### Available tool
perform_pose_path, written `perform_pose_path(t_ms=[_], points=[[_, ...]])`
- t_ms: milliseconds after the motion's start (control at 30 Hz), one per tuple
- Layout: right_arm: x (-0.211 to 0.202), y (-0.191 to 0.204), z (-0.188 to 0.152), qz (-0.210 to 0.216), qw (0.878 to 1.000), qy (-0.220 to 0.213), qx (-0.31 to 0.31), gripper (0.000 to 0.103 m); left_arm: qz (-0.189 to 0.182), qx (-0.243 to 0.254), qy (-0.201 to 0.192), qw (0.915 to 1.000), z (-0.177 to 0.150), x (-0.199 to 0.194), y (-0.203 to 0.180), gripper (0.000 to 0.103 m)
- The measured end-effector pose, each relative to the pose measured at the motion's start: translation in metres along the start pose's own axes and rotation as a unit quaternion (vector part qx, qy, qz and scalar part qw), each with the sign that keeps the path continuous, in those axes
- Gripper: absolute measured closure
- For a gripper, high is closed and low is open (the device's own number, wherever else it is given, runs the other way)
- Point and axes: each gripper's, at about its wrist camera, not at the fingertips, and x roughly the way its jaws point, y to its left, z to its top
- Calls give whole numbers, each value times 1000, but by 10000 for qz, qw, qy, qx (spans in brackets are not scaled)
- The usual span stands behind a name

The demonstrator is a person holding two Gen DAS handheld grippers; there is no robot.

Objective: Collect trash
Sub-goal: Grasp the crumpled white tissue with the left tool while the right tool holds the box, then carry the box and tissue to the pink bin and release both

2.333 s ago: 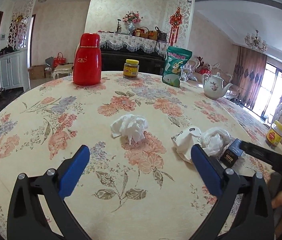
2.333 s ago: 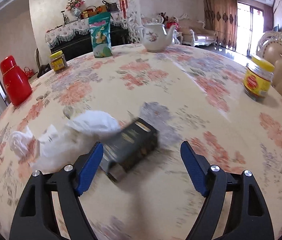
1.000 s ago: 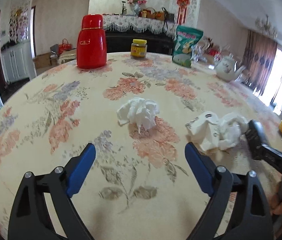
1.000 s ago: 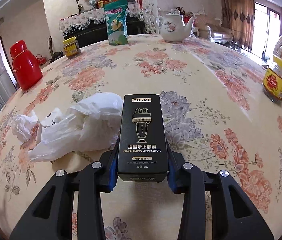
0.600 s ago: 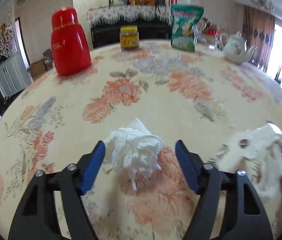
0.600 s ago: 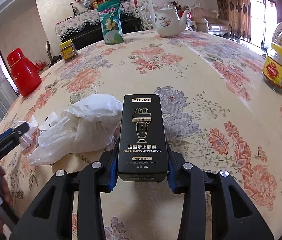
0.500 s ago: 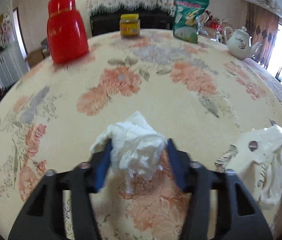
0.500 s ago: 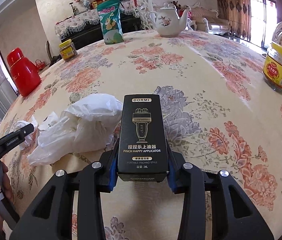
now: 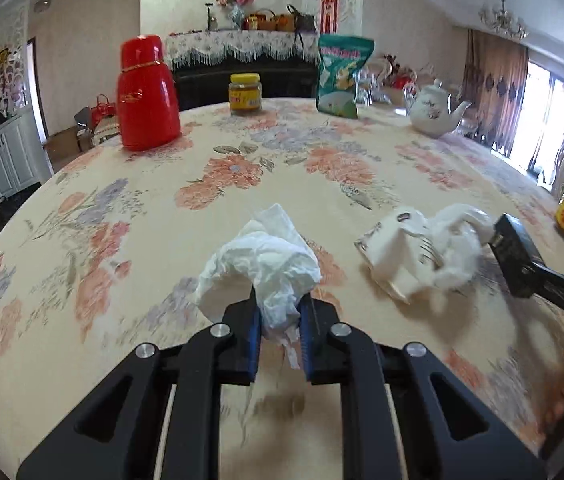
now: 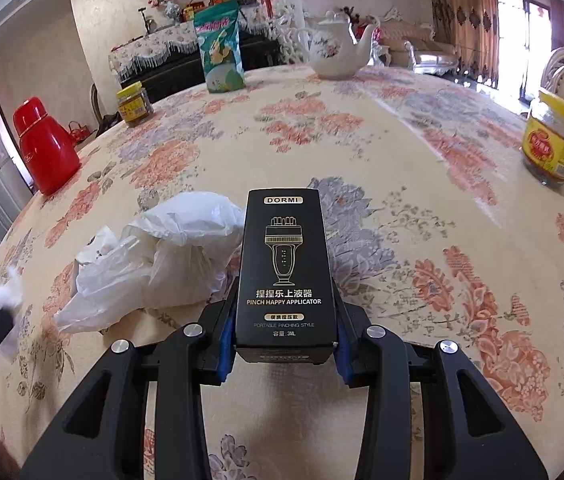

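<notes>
black box marked DORMI, PINCH HAPPY APPLICATOR

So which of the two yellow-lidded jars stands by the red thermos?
The yellow-lidded jar at the table's far edge, between the red thermos and the green snack bag. The other jar stands alone at the table's right edge.

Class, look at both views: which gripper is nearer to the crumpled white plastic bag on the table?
Right. The right gripper, clamping the black box, sits right beside the plastic bag; the left gripper, pinching the tissue, is farther off.
</notes>
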Motion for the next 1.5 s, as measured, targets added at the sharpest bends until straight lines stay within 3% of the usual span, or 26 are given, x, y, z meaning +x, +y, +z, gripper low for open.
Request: perform_pose_path(t_ms=[333,600,800,1233,1500], points=[[-10,-1,-2,-356,9992,-167,4,65,-148,-284,-211,9993,-23,-59,13,87],[-63,9,-31,340,9983,-290,-370,65,-159,-237,-251,9993,-47,-86,22,87],[-106,35,-62,871,9918,-153,-926,65,-189,-246,-253,9992,-65,-108,29,87],[-164,103,-125,1536,9671,-74,-2029,65,27,-181,-465,9988,-100,-155,49,87],[-179,146,-153,2013,9492,95,-2416,65,254,-330,-465,9980,-125,-181,87,87]])
